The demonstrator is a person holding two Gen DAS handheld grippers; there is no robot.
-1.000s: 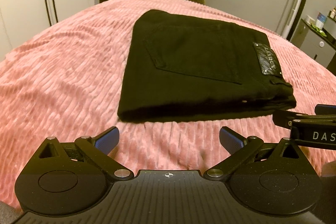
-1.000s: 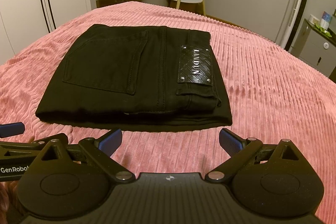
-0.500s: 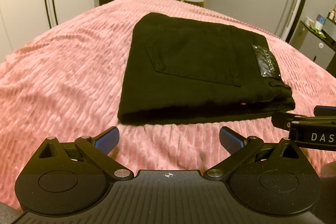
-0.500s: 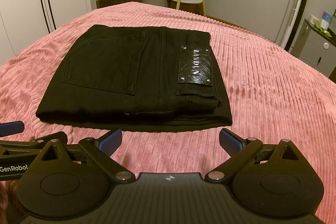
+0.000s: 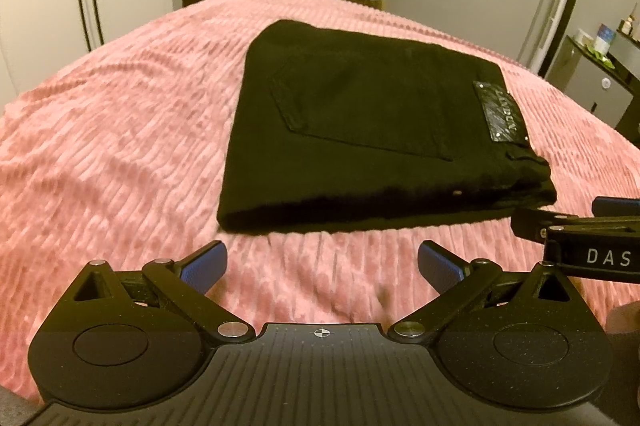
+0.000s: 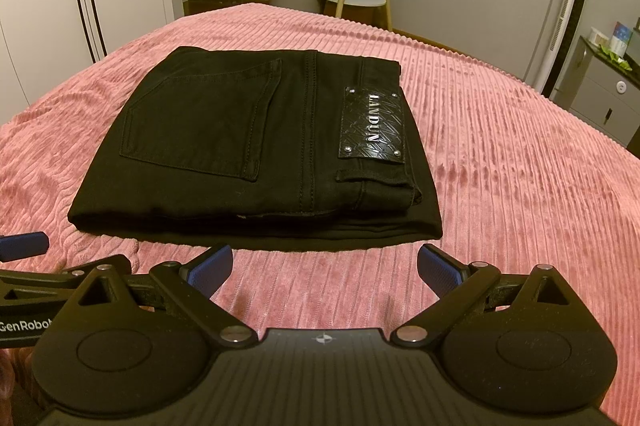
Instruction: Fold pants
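On the ribbed pink bedspread (image 6: pixel 500 154) the black denim pants (image 6: pixel 256 146) lie folded into a compact stack. Your left gripper (image 5: pixel 322 266) and right gripper (image 6: pixel 325 266) stay wide and empty, just short of the stack's near edge; little has shifted, so folding looks finished.

Your left gripper (image 5: pixel 320 268) is matte black with blue fingertip pads (image 5: pixel 206 266) and silver pivot screws. At 9 o'clock beside your right gripper (image 6: pixel 325 268), white "GenRobot" lettering shows.

Black pants (image 6: pixel 256 146), folded into a flat rectangle, back pocket and "LANDUN" patch up, on pink bedspread (image 6: pixel 520 162)
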